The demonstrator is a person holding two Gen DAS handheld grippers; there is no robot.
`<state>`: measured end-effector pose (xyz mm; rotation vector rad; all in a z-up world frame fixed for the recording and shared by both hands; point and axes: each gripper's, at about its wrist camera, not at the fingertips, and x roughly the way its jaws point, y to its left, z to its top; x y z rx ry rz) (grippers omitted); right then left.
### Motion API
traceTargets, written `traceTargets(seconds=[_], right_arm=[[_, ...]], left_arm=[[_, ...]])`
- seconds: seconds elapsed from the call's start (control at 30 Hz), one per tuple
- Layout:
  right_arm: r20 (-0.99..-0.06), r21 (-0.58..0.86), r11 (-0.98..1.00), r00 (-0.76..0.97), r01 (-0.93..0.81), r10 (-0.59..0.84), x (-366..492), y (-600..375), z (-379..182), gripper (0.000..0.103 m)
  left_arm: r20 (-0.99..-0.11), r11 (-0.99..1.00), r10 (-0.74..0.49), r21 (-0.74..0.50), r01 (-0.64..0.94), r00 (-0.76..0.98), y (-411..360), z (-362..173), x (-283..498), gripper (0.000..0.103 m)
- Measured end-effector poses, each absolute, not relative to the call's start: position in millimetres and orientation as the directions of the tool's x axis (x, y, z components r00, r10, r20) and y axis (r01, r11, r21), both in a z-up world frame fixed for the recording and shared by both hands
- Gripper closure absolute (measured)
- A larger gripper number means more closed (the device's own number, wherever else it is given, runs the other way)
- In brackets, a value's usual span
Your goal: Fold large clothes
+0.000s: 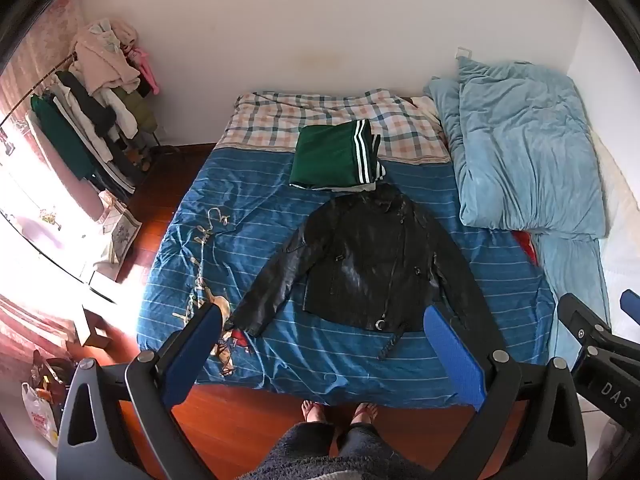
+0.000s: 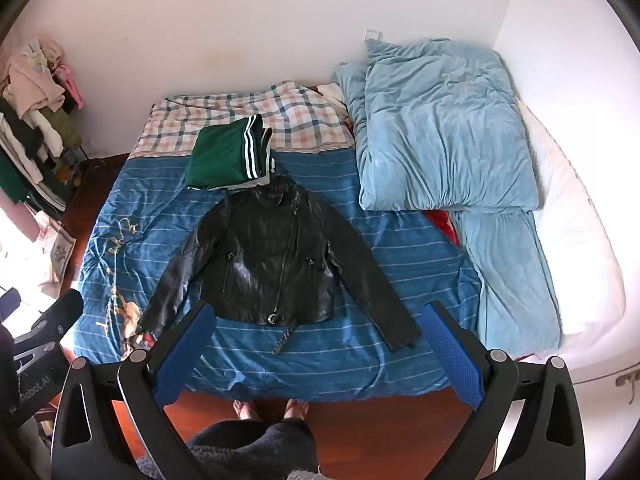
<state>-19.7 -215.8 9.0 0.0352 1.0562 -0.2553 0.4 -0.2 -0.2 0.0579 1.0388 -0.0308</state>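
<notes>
A black leather jacket (image 1: 360, 264) lies flat and face up on the blue striped bed cover (image 1: 248, 208), sleeves spread out to both sides; it also shows in the right wrist view (image 2: 272, 260). A folded green garment with white stripes (image 1: 336, 158) sits just beyond its collar, also seen in the right wrist view (image 2: 228, 160). My left gripper (image 1: 324, 356) is open and empty, held high above the near edge of the bed. My right gripper (image 2: 320, 356) is open and empty at a similar height. Both are well clear of the jacket.
A light blue duvet (image 2: 440, 128) is piled on the right side of the bed. A checked blanket (image 1: 332, 114) covers the far end. A clothes rack (image 1: 92, 108) stands at the left wall. The person's bare feet (image 1: 340, 410) stand on the wooden floor at the bed's near edge.
</notes>
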Motion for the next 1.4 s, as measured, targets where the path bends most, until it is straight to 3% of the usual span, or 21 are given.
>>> traceTargets(seconds=[1.4], right_arm=[[-0.858, -0.090, 0.970, 0.478, 0.224, -0.190, -20, -218, 15, 0.000]], left_arm=[[-0.848, 0.998, -0.012, 0.023, 0.059, 0.529, -11, 17, 6, 0.000]])
